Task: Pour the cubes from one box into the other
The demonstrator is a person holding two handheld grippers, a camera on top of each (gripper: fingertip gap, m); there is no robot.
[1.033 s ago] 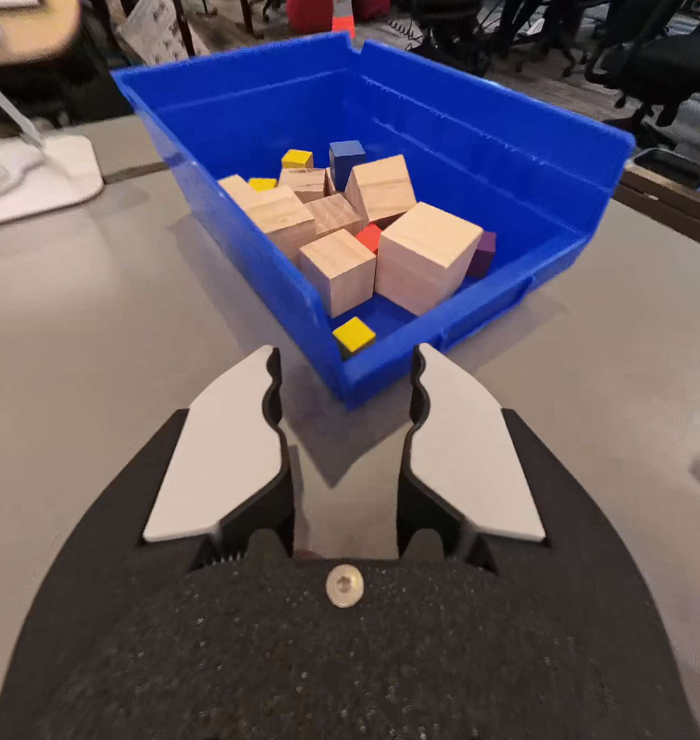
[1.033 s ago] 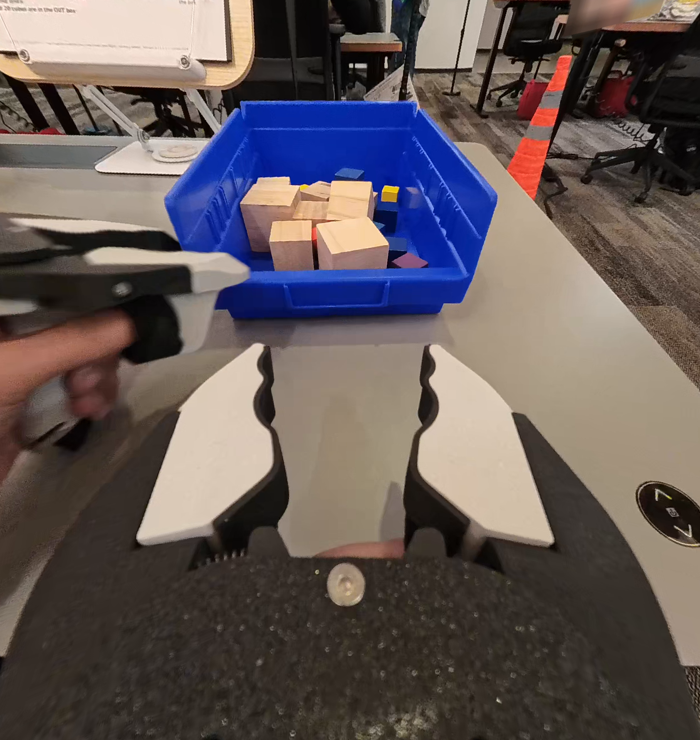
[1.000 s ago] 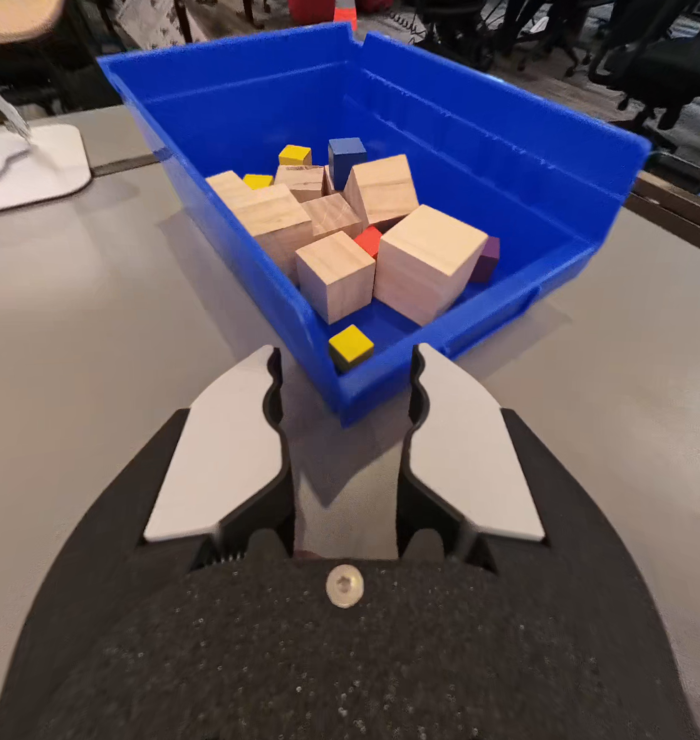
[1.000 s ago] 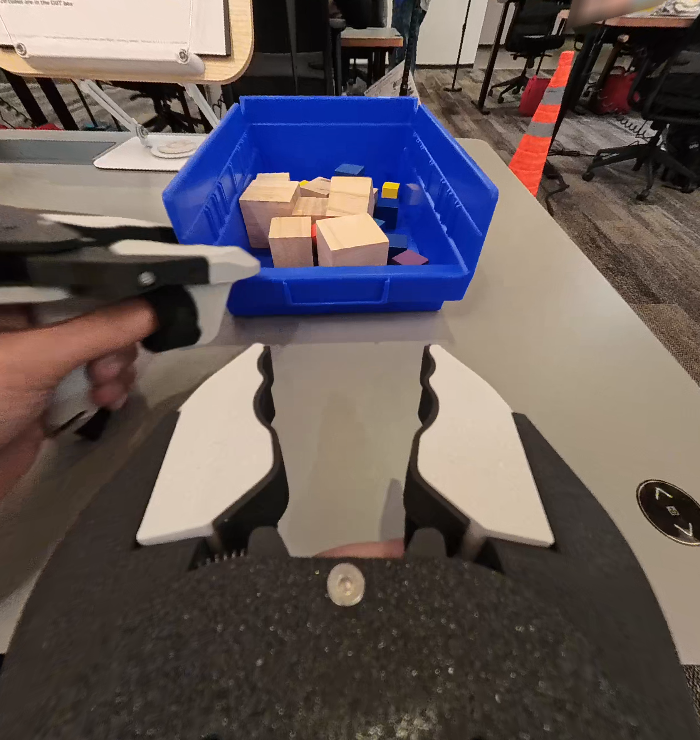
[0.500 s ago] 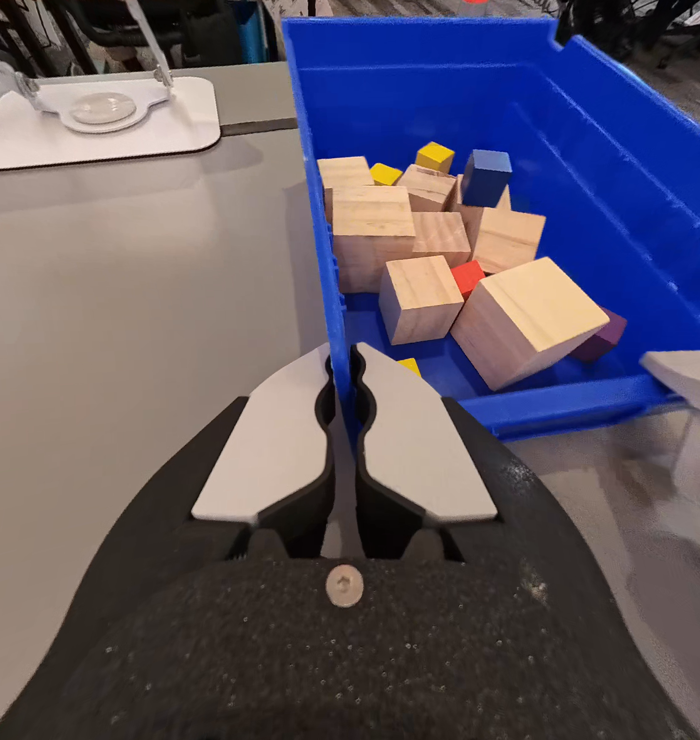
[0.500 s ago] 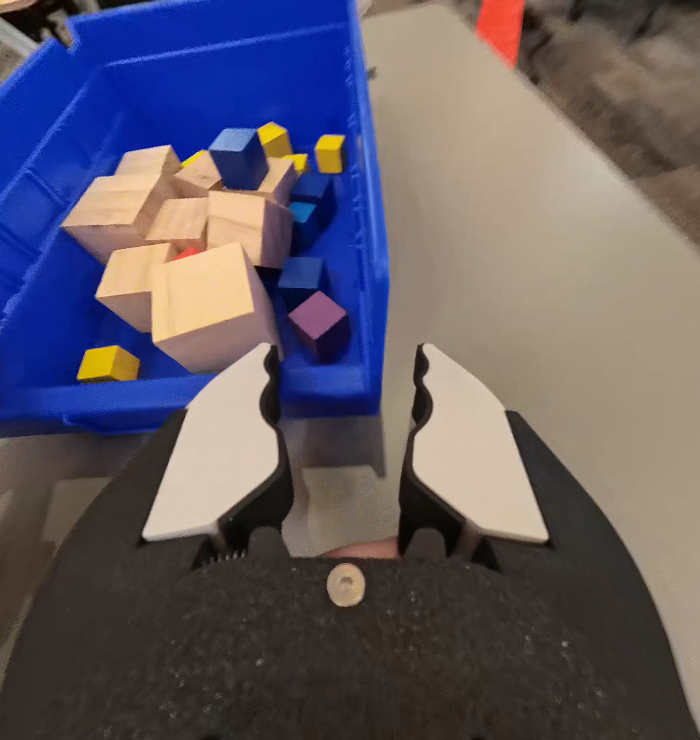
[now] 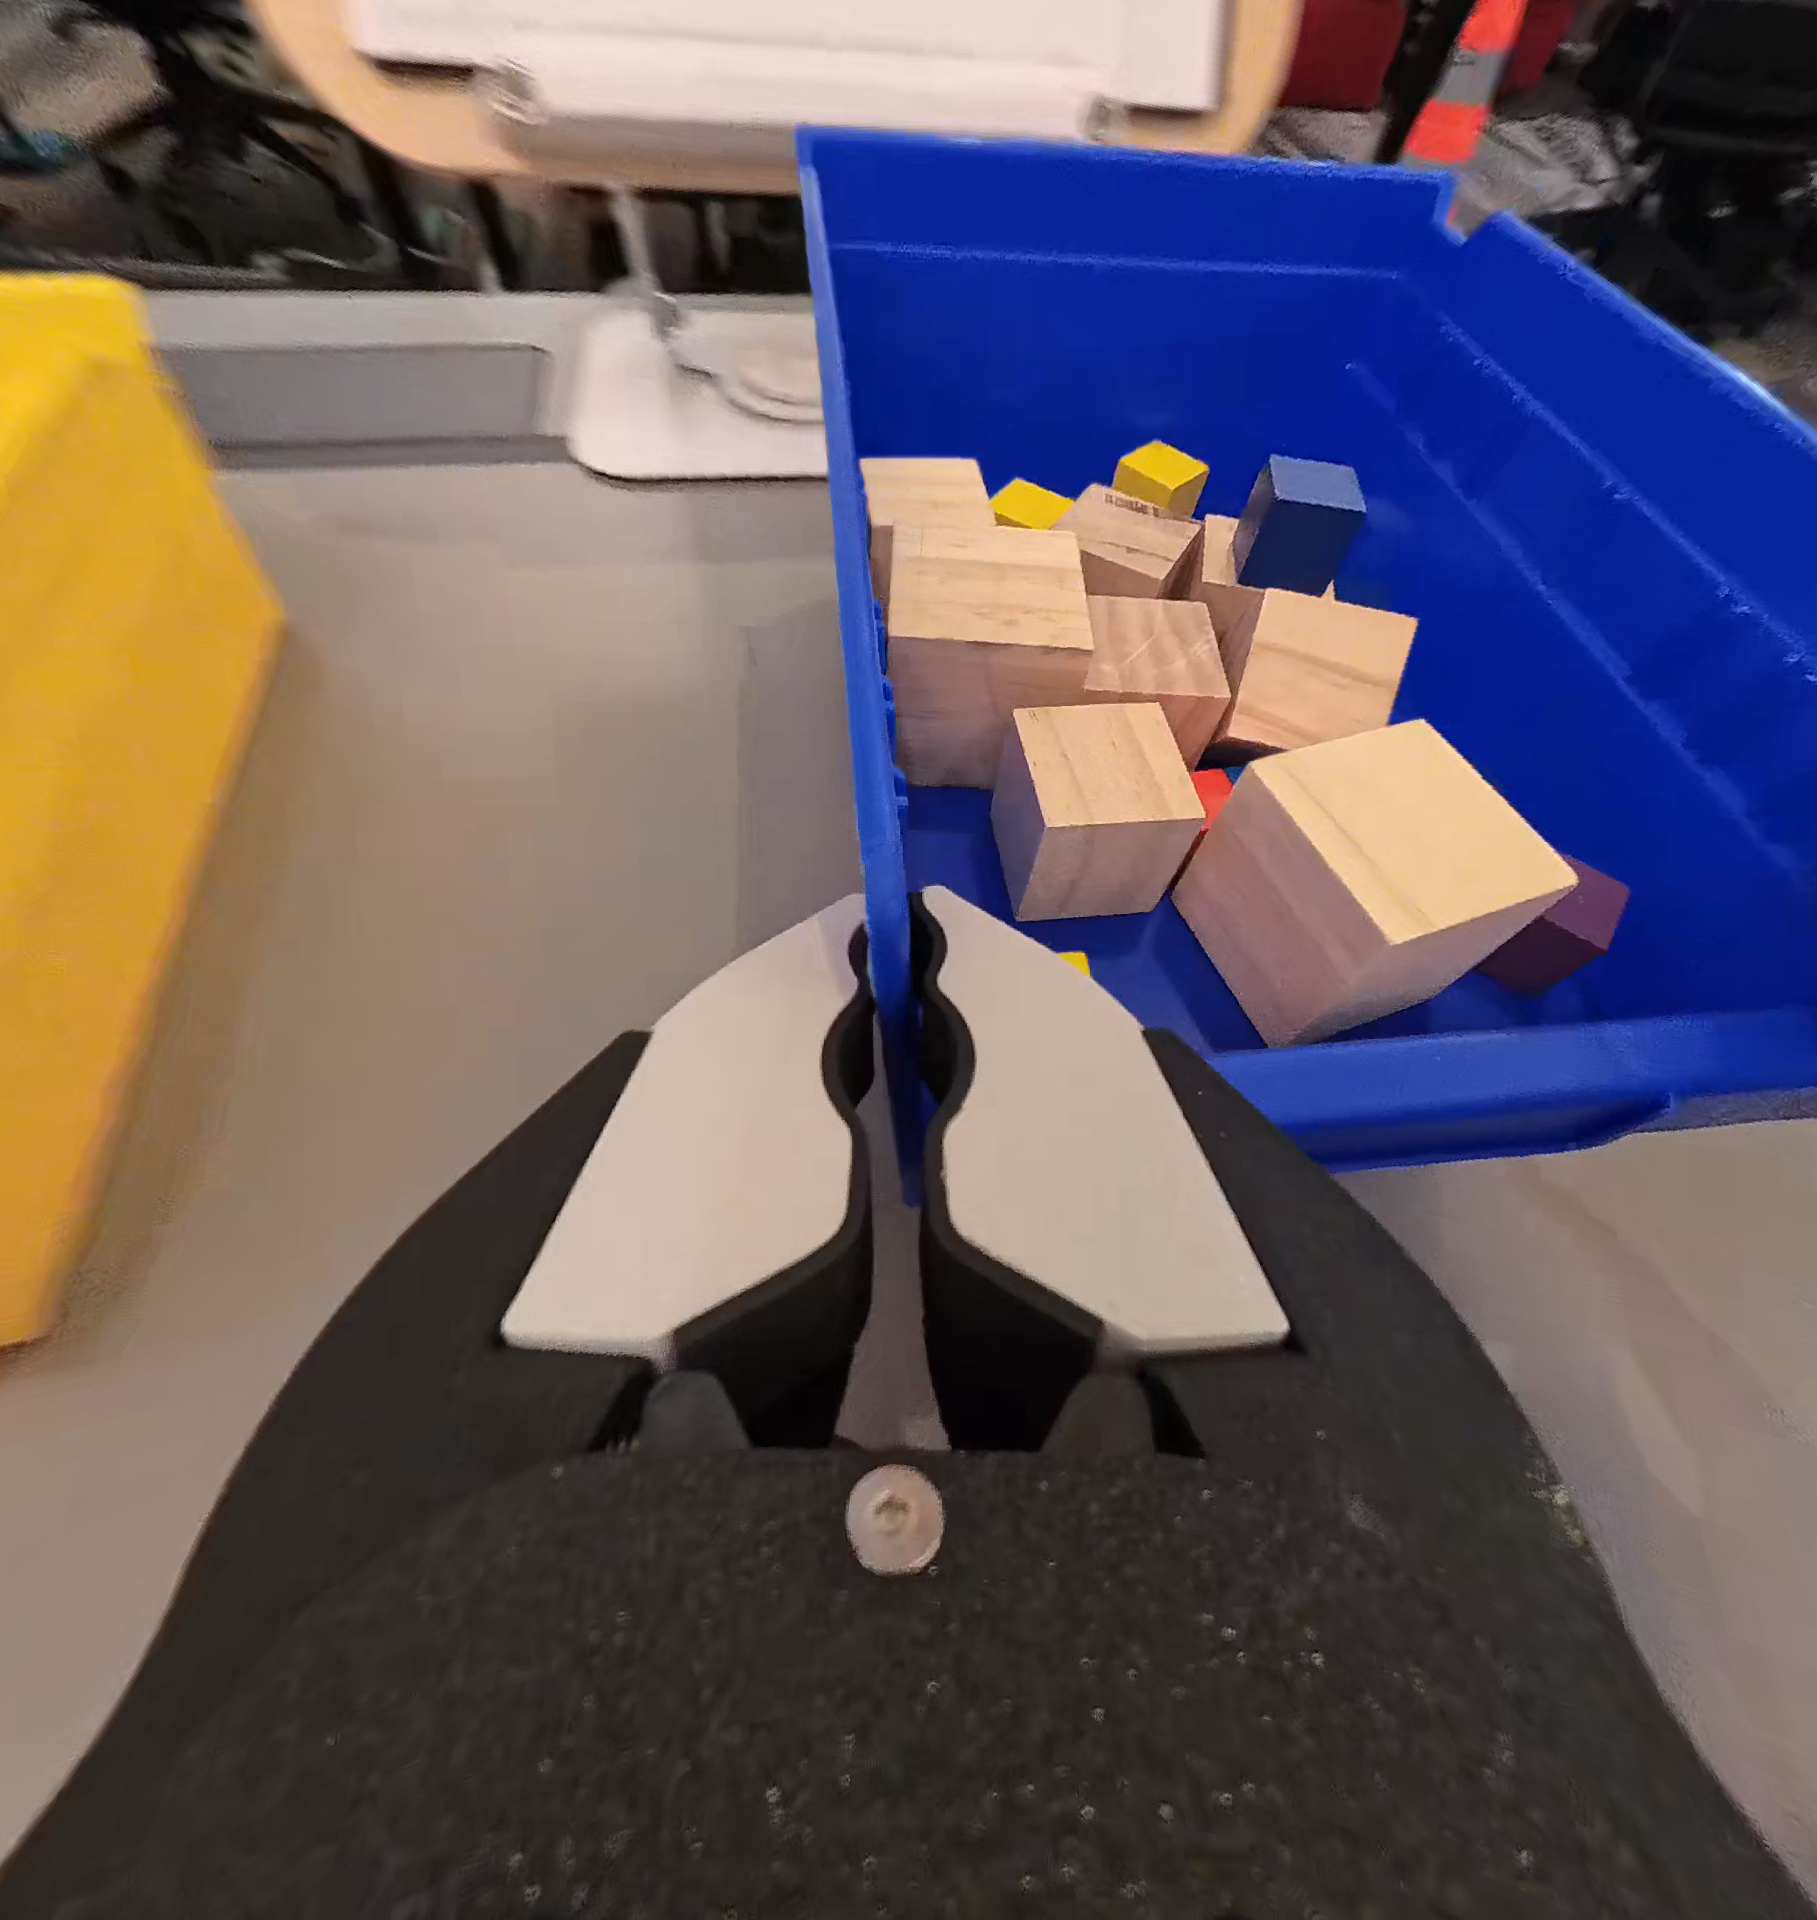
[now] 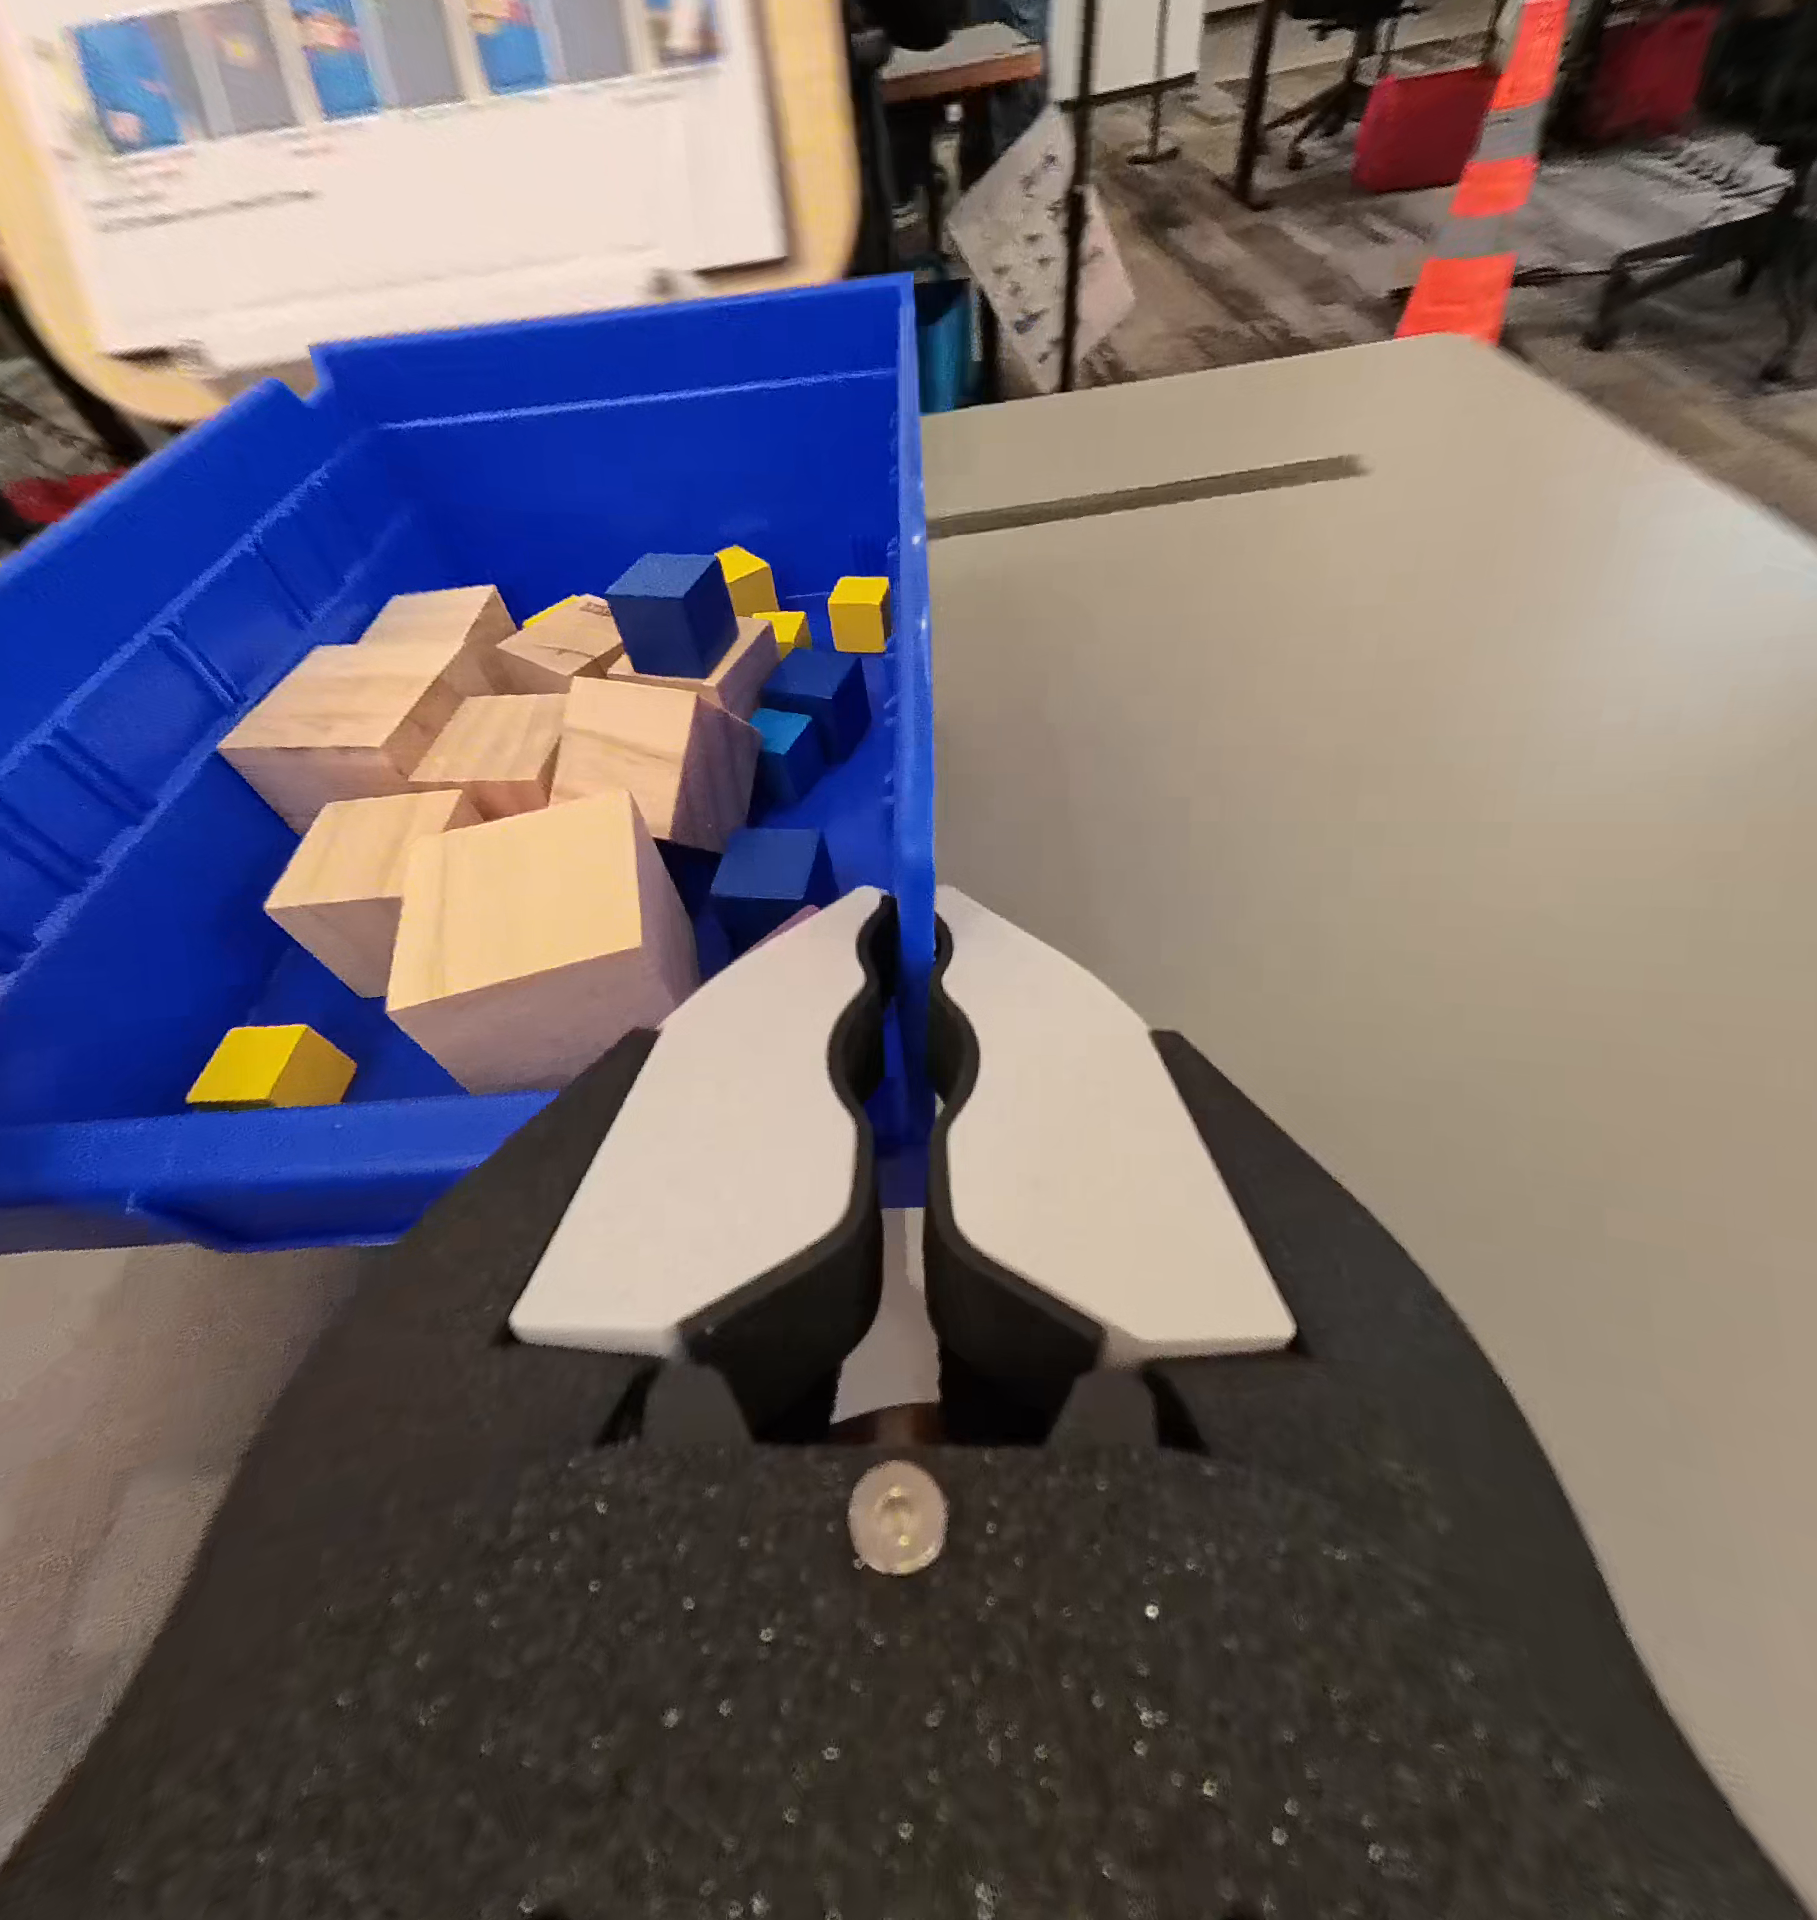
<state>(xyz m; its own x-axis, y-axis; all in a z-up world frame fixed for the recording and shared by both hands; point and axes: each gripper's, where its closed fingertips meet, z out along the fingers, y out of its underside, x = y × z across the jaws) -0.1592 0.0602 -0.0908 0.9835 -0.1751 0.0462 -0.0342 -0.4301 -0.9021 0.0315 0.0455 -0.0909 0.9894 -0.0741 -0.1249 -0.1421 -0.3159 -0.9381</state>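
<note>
With the left gripper [image 7: 891, 940] clamped on the blue bin's [image 7: 1143, 343] left wall and the right gripper [image 8: 914, 914] on its right, the yellow bin [image 7: 62, 790] lies leftward.

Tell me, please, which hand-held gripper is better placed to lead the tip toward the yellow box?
Probably the right hand-held gripper. Both are shut on side walls of the blue box, but the yellow box lies beyond the left hand-held gripper, so raising the right wall should spill the cubes that way.
</note>
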